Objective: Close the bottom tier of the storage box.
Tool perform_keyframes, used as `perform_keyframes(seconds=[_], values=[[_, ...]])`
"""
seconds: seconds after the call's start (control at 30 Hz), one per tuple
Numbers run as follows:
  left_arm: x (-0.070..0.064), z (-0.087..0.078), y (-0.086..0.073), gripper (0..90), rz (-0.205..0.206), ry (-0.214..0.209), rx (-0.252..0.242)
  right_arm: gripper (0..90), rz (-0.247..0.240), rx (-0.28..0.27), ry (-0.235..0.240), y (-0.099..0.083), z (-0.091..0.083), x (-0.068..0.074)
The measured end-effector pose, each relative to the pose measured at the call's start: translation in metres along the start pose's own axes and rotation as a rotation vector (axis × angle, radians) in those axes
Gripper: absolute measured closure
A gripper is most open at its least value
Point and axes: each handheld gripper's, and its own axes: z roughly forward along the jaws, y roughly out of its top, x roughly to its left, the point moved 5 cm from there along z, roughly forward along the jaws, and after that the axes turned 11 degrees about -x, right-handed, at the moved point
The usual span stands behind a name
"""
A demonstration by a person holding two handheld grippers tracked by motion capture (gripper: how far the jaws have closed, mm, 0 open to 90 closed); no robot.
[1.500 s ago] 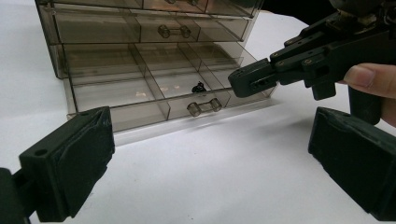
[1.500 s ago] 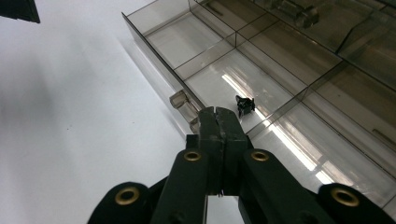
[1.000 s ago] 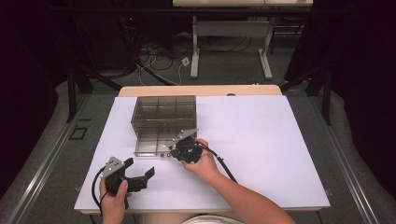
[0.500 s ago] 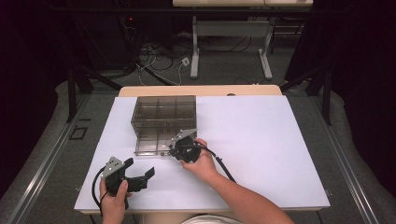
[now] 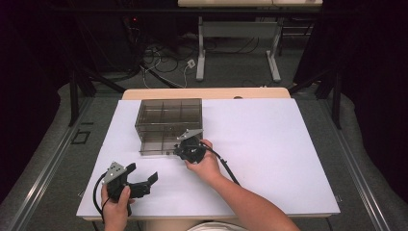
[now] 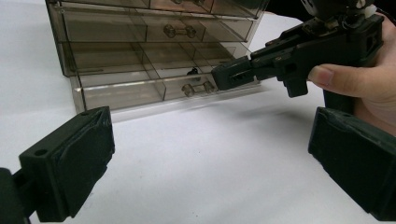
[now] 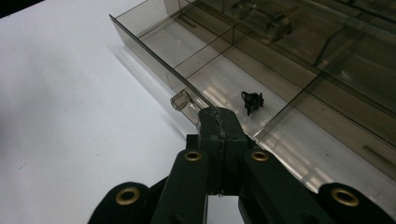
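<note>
A smoky clear drawer cabinet (image 5: 168, 113) stands on the white table (image 5: 269, 144). Its bottom drawer (image 5: 155, 144) is pulled partway out. My right gripper (image 5: 179, 152) is shut on the drawer's clear handle (image 7: 181, 99); in the right gripper view its closed jaws (image 7: 218, 125) pinch the handle's right end at the front wall. A small black part (image 7: 252, 101) lies in a middle compartment of the drawer (image 7: 224, 79). My left gripper (image 5: 143, 172) is held open near the table's front left, empty. In its own view the left gripper (image 6: 210, 163) faces the drawer (image 6: 140, 91) and the right gripper (image 6: 225, 77).
The upper drawers (image 6: 154, 28) are closed, with dumbbell-shaped handles (image 6: 180, 31). The table's right half is bare white. The right gripper's cable (image 5: 226, 166) trails over the table along the forearm. Beyond the table's far edge are desk legs and floor cables (image 5: 163, 57).
My right gripper and the drawer front have shifted slightly toward the cabinet. The left gripper has stayed put.
</note>
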Motion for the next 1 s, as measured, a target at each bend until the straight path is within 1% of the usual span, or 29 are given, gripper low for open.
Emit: perform_keyframes(seconds=[0.03,0.1,0.13,0.2,0.23,0.27,0.3,0.37,0.4,0.47,0.5,0.57,0.6,0.63,0.67,0.73,0.83,0.87,0.9,1.0], values=[[0.000,0.000,0.000,0.8,0.000,0.000,0.000,90.0,0.008,0.018,-0.006,0.000,-0.001,-0.001],[0.000,0.000,0.000,0.8,0.000,0.000,-0.001,90.0,0.011,-0.007,-0.017,0.000,0.001,-0.003],[0.000,0.000,0.000,0.8,0.001,0.000,-0.001,90.0,0.005,0.009,-0.017,0.000,0.001,-0.005],[0.000,0.000,0.000,0.8,0.000,-0.001,-0.001,90.0,0.017,-0.009,-0.028,0.001,0.003,-0.006],[0.000,0.000,0.000,0.8,0.000,-0.001,-0.001,90.0,0.015,0.004,-0.026,0.001,0.002,-0.006],[0.001,0.000,0.000,0.8,0.000,0.000,-0.001,90.0,0.014,0.003,-0.028,0.001,0.003,-0.007],[0.001,0.000,0.000,0.8,0.000,0.000,-0.001,90.0,0.013,-0.003,-0.038,0.001,0.004,-0.008],[0.001,0.000,0.000,0.8,-0.001,0.001,0.001,90.0,0.014,-0.008,-0.044,0.002,0.005,-0.010],[0.001,0.000,0.000,0.8,0.000,0.001,-0.001,90.0,0.008,-0.018,-0.049,0.002,0.006,-0.011],[0.001,-0.001,0.000,0.8,-0.001,0.002,-0.003,90.0,0.010,-0.016,-0.053,0.003,0.006,-0.013],[0.001,-0.001,0.000,0.8,-0.001,0.001,-0.005,90.0,0.015,-0.033,-0.061,0.003,0.008,-0.014],[0.001,-0.001,0.000,0.8,-0.007,0.004,-0.004,90.0,0.003,-0.022,-0.060,0.003,0.008,-0.017],[0.002,-0.001,0.000,0.8,-0.009,0.005,-0.004,90.0,0.016,-0.037,-0.070,0.004,0.009,-0.017],[0.002,-0.001,0.000,0.8,-0.011,0.005,-0.003,90.0,0.016,-0.014,-0.074,0.004,0.008,-0.018],[0.002,-0.001,0.000,0.8,-0.010,0.004,-0.001,90.0,0.015,-0.029,-0.080,0.005,0.010,-0.020],[0.002,-0.001,0.000,0.8,-0.010,0.004,-0.001,90.0,0.026,-0.026,-0.084,0.005,0.011,-0.021],[0.003,-0.002,0.000,0.8,-0.010,0.003,-0.001,90.0,0.028,-0.050,-0.097,0.006,0.013,-0.024],[0.003,-0.002,0.000,0.8,-0.011,0.003,-0.001,90.0,0.028,-0.037,-0.100,0.006,0.012,-0.025],[0.003,-0.002,0.000,0.8,-0.011,0.004,-0.001,90.0,0.028,-0.054,-0.104,0.007,0.014,-0.026],[0.003,-0.002,0.000,0.8,-0.011,0.003,-0.002,90.0,0.037,-0.062,-0.118,0.008,0.015,-0.029]])
